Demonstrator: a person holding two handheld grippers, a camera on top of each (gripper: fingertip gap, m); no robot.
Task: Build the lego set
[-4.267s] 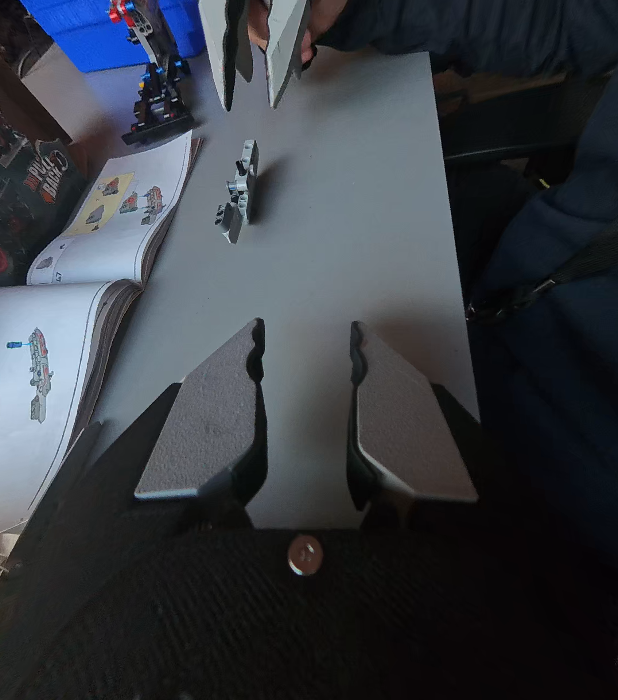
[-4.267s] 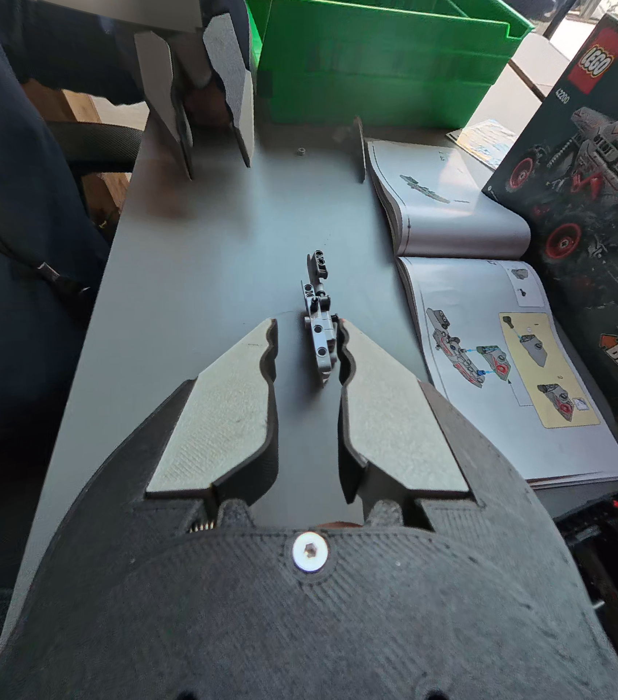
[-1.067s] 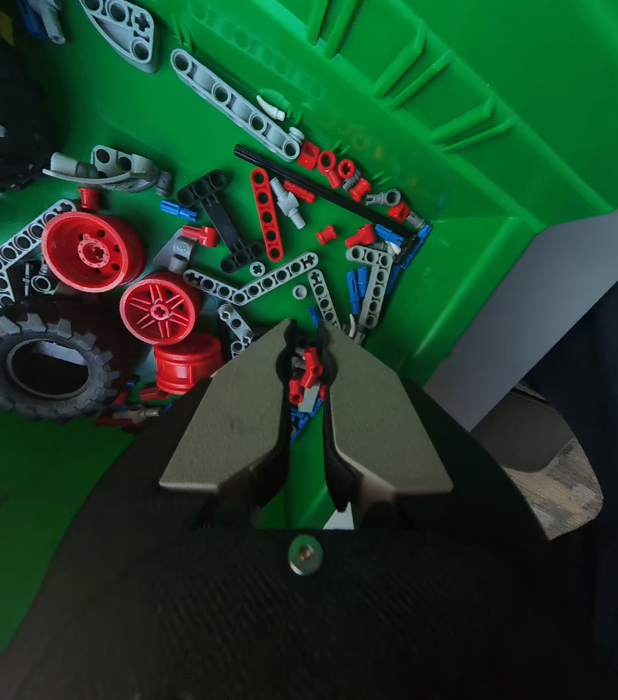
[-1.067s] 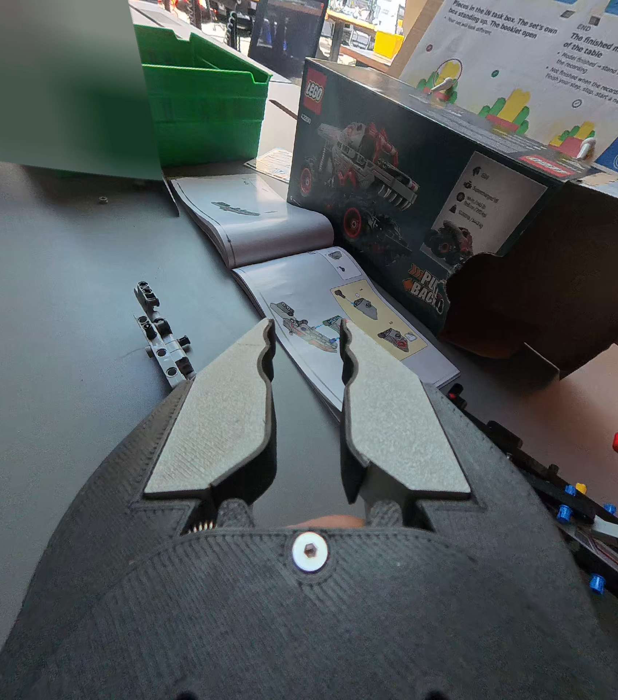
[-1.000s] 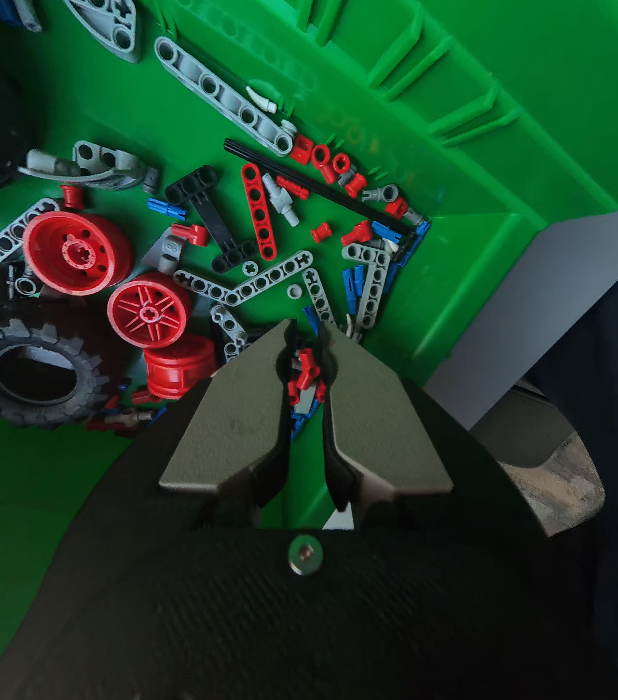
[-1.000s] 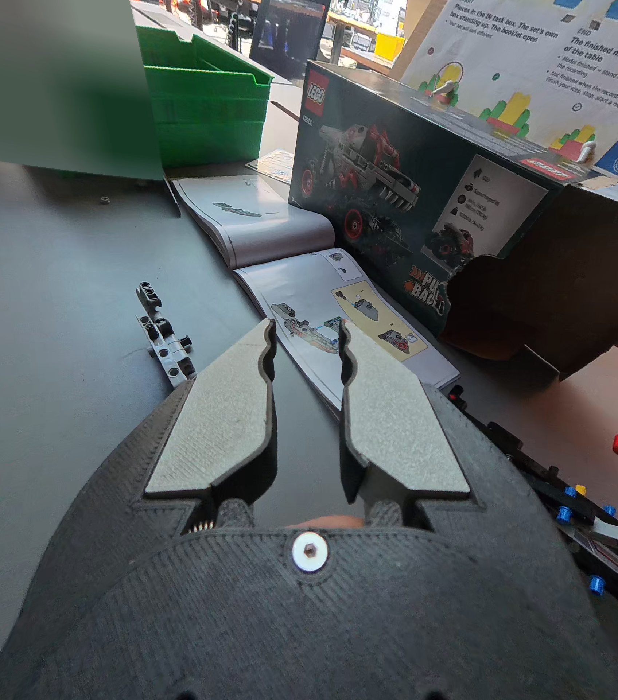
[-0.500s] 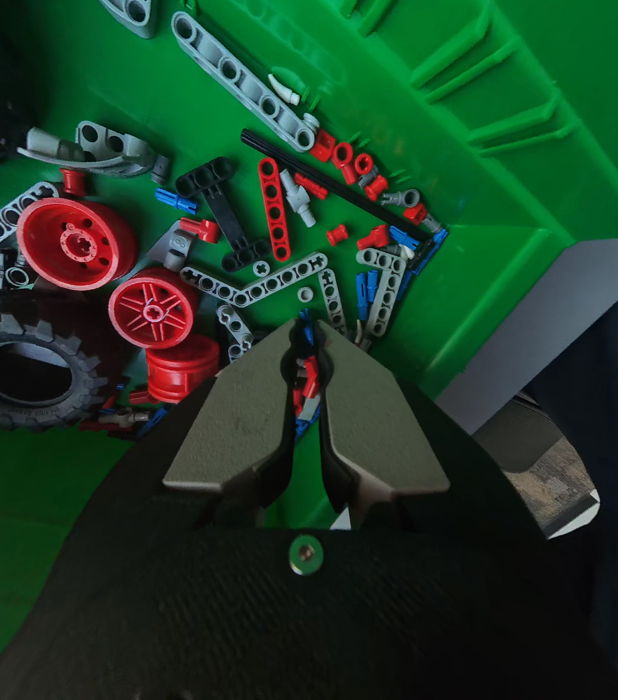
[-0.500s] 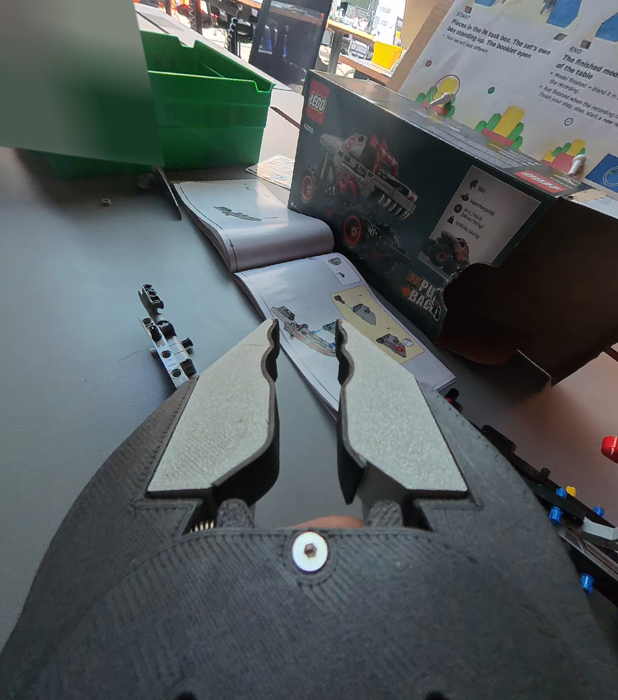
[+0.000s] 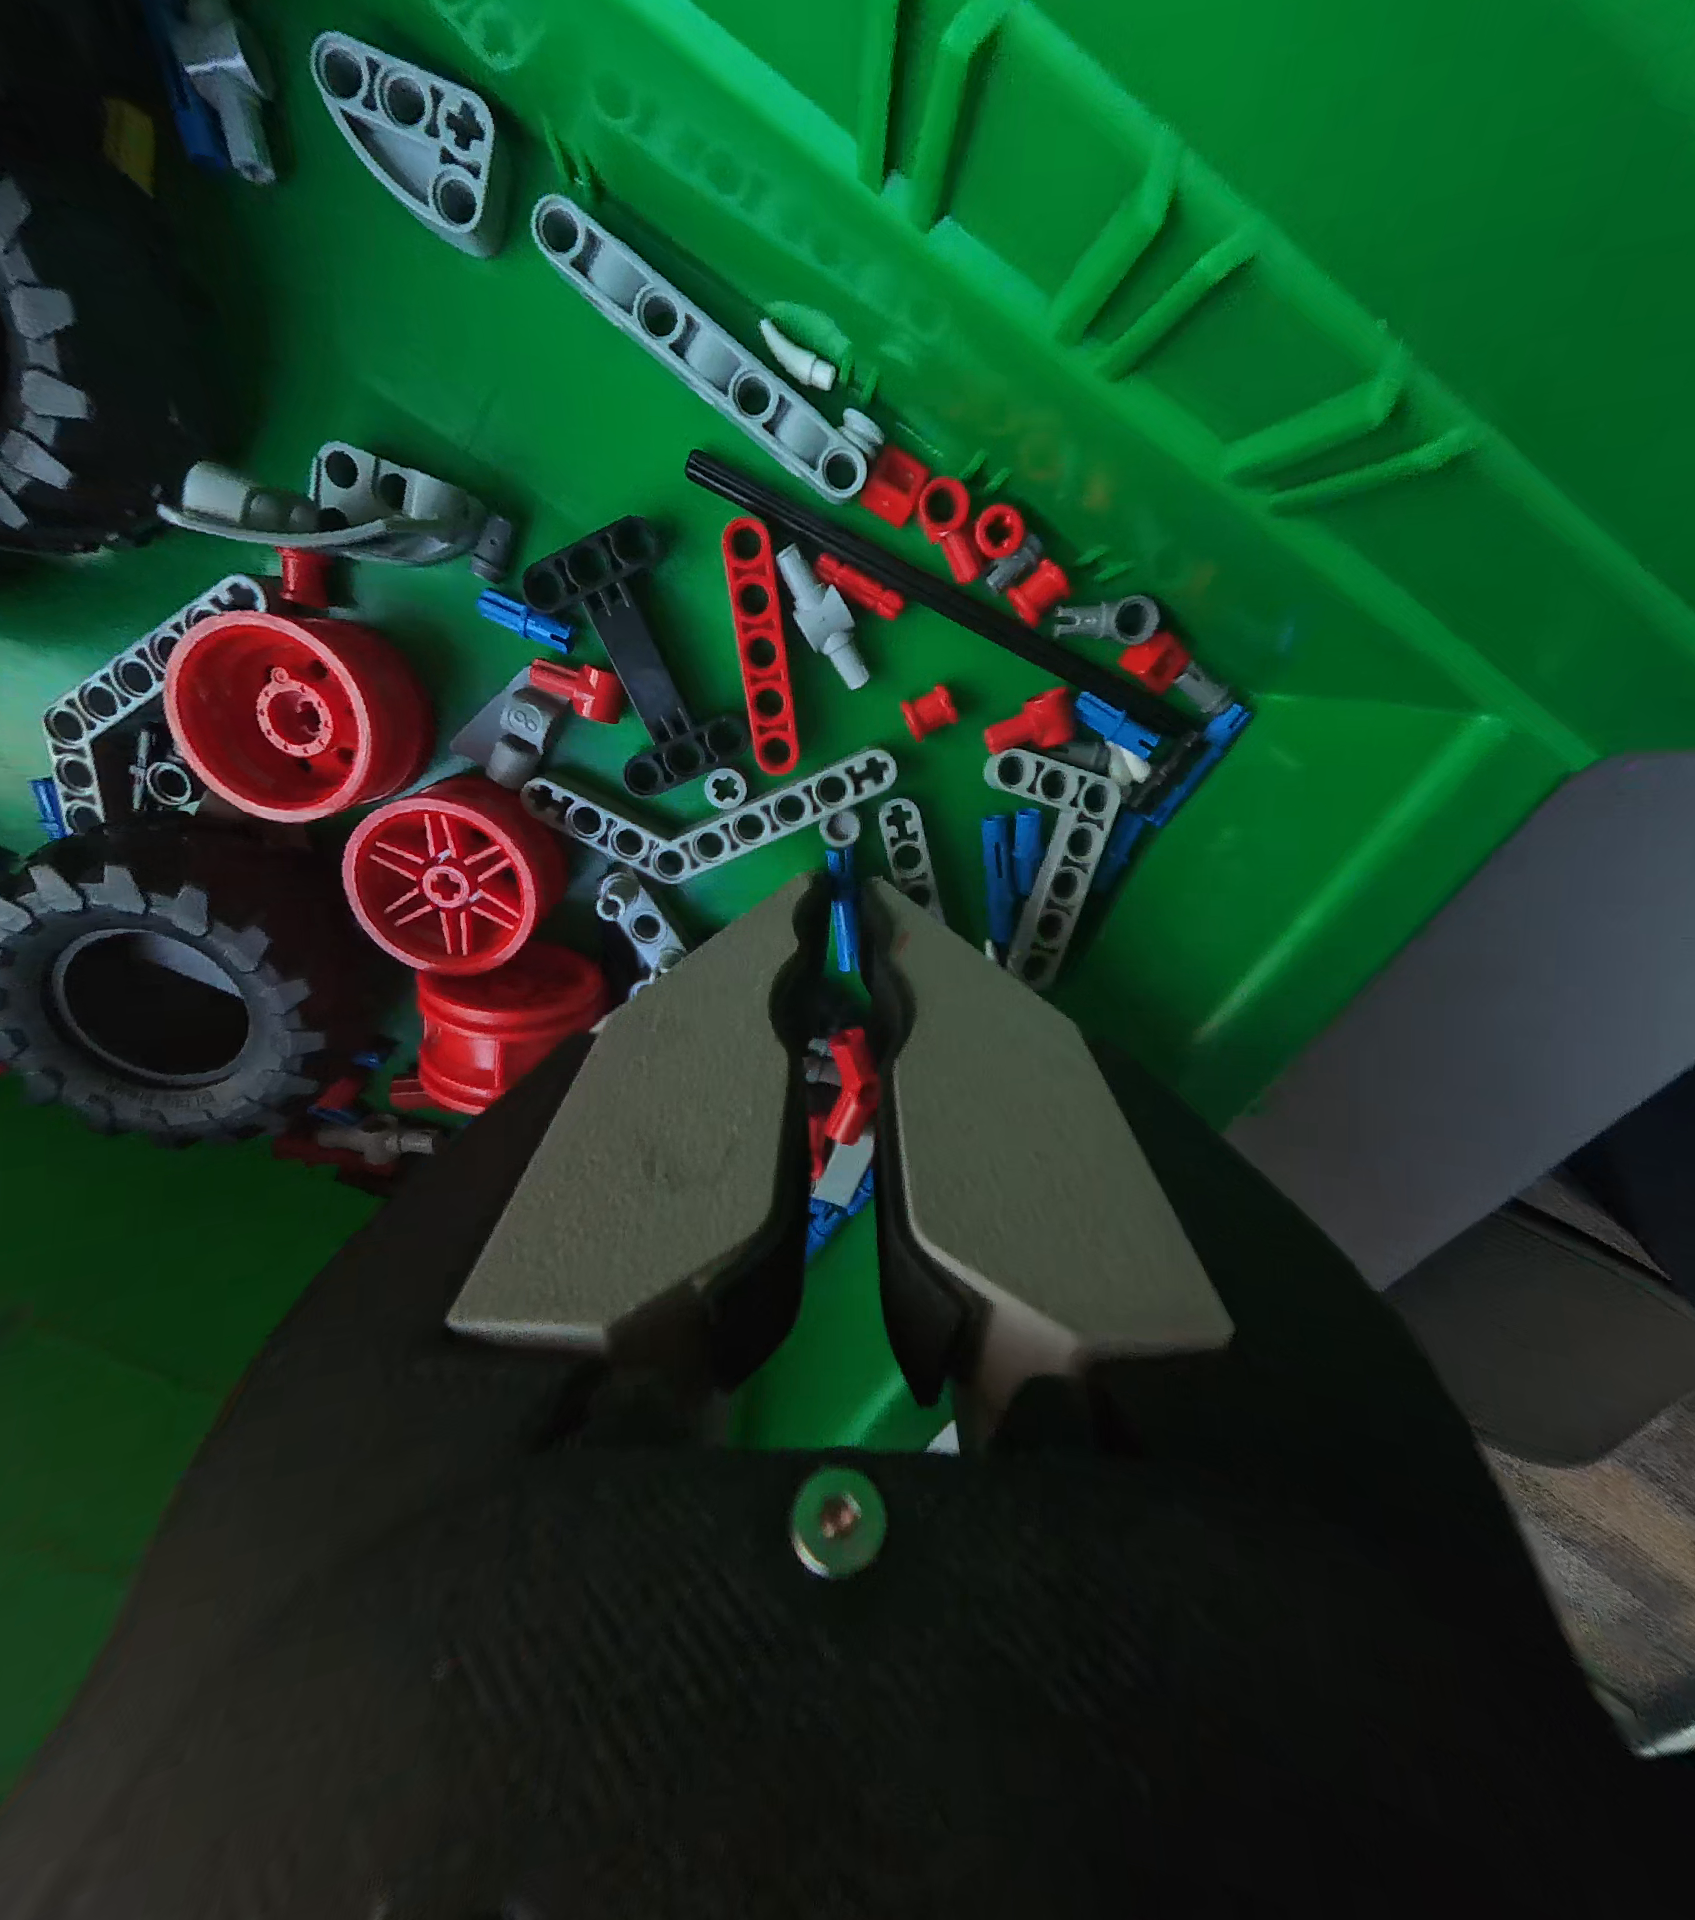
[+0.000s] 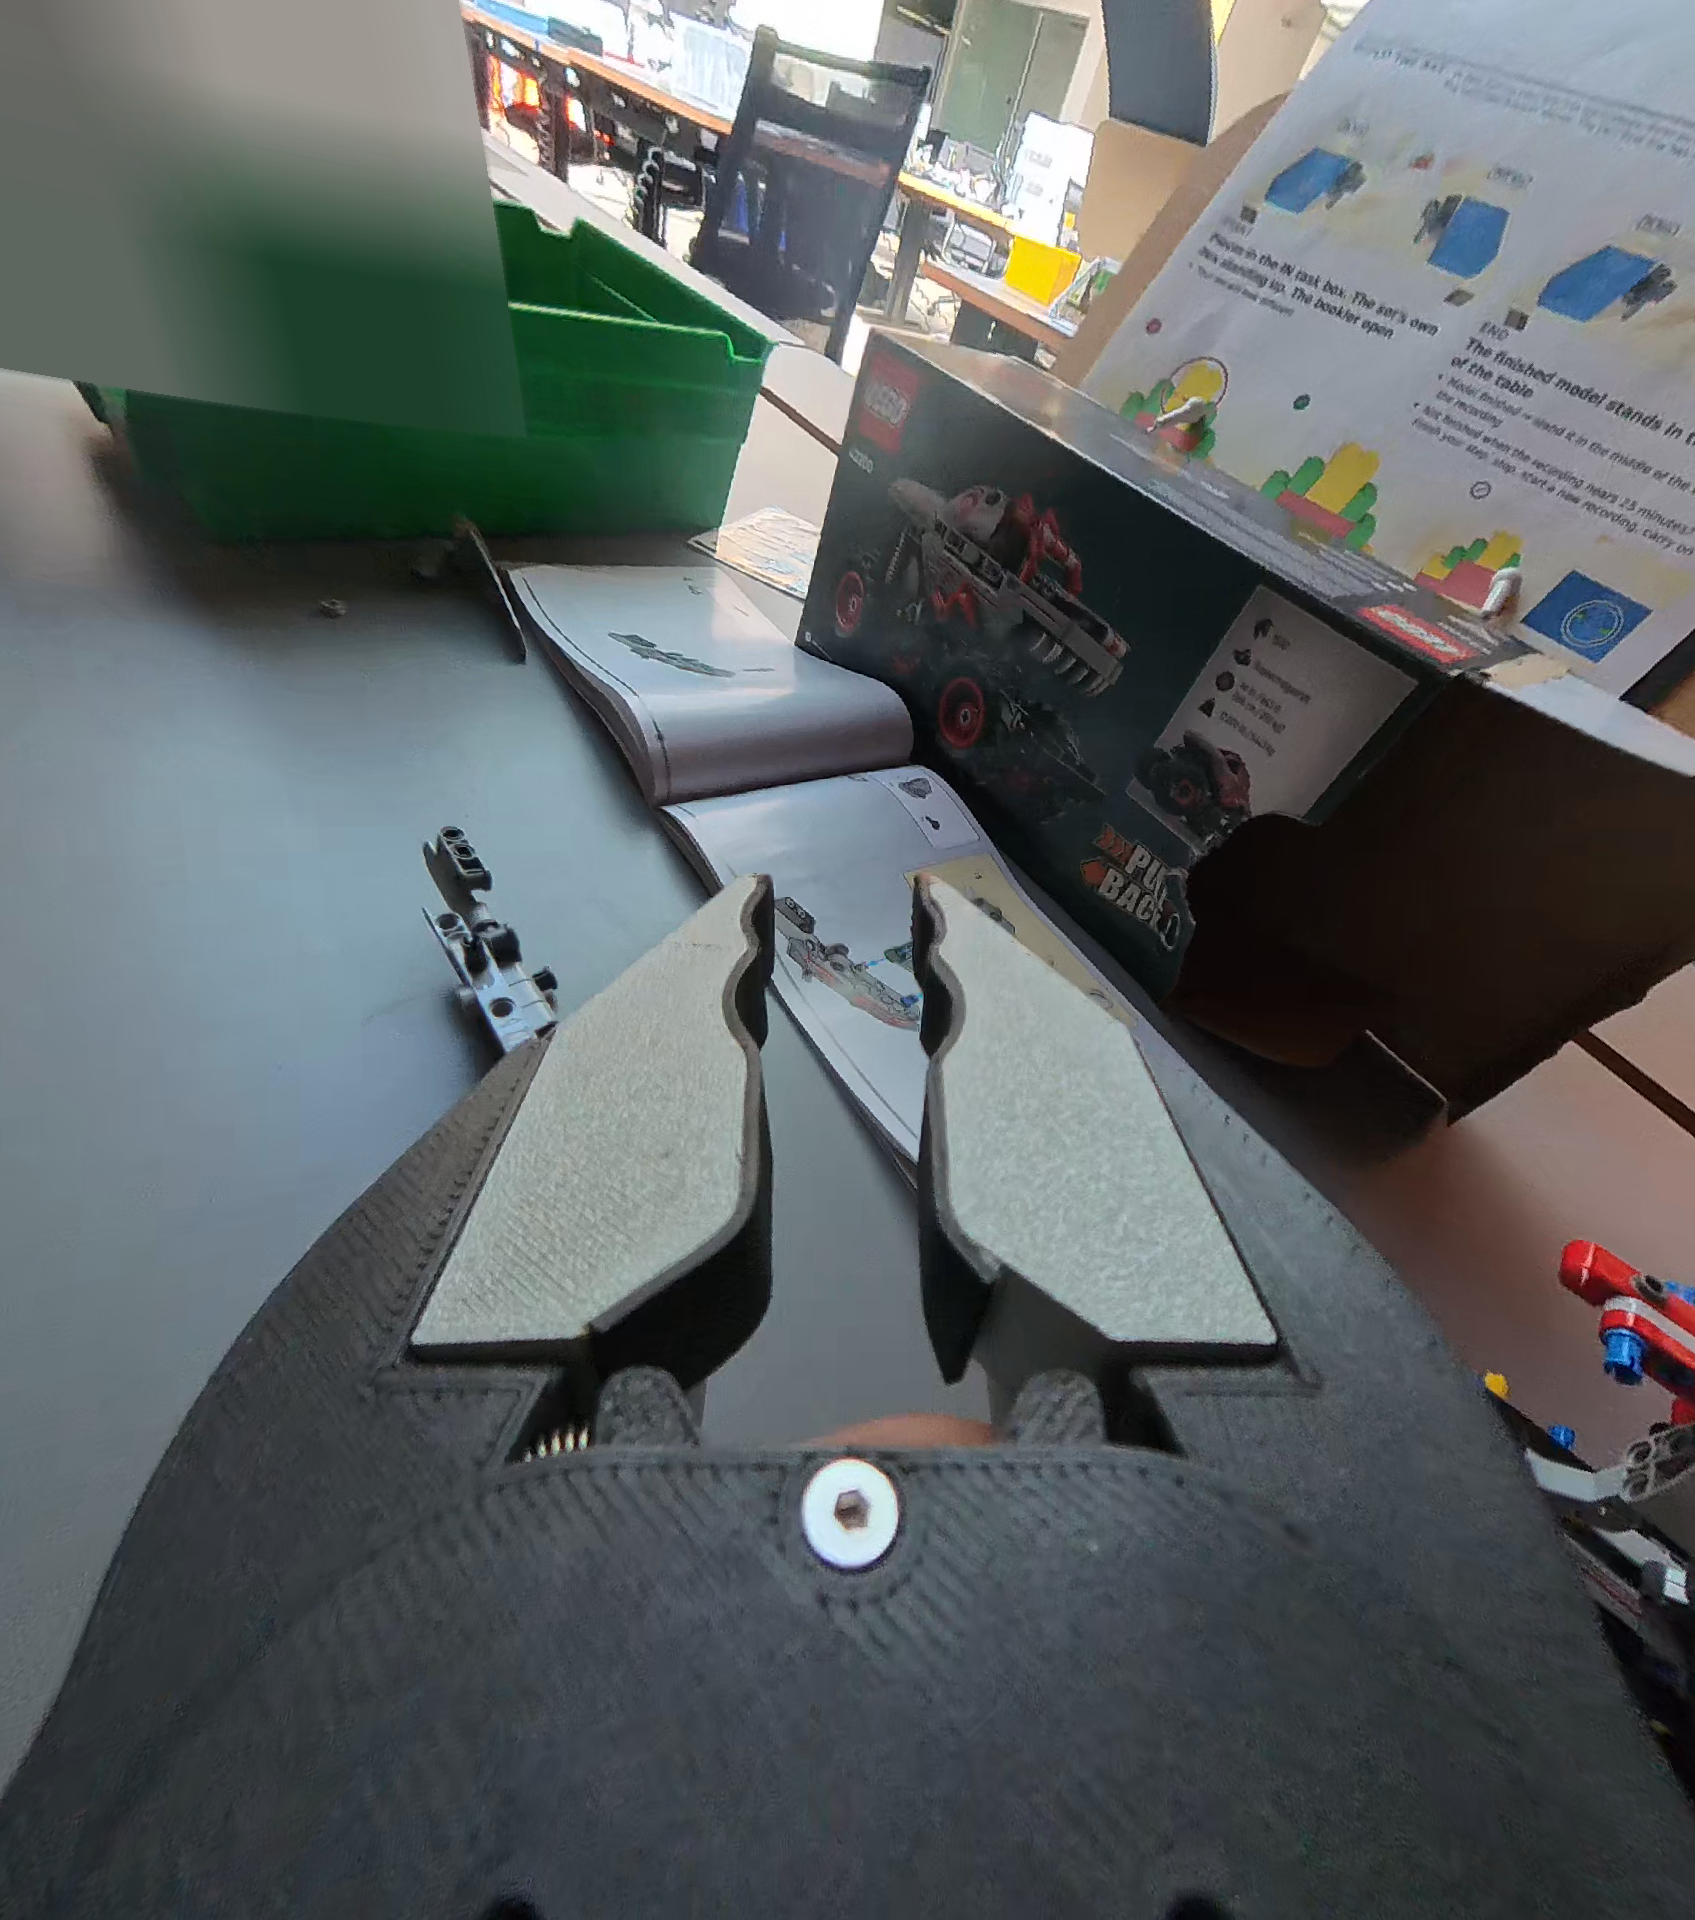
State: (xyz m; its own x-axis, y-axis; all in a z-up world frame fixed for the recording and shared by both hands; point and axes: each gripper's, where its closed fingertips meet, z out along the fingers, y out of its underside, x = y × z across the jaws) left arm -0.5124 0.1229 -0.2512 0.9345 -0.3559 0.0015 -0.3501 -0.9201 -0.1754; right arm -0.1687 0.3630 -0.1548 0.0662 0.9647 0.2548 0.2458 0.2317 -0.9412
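Note:
My left gripper [image 9: 841,899] is down inside the green bin [image 9: 1238,312], over a heap of loose parts. Its jaws are closed to a narrow slit with a blue pin [image 9: 840,920] between the tips. Red and grey small parts show through the slit lower down. My right gripper [image 10: 843,894] is open and empty, held above the grey table [image 10: 147,831] over the open instruction booklet [image 10: 749,707]. A small grey and black sub-assembly [image 10: 490,966] lies on the table just left of the right gripper.
The bin holds red wheels [image 9: 292,707], black tyres [image 9: 147,1008], grey beams and red and blue pins. The set's box [image 10: 1082,644] stands behind the booklet. A partly built red and black model [image 10: 1674,1351] sits at the right. The bin also shows at the back [image 10: 614,416].
My left gripper went from the table into the green bin, then slid forward and narrowed its jaws around the blue pin. My right gripper lifted away from the grey sub-assembly and stays open.

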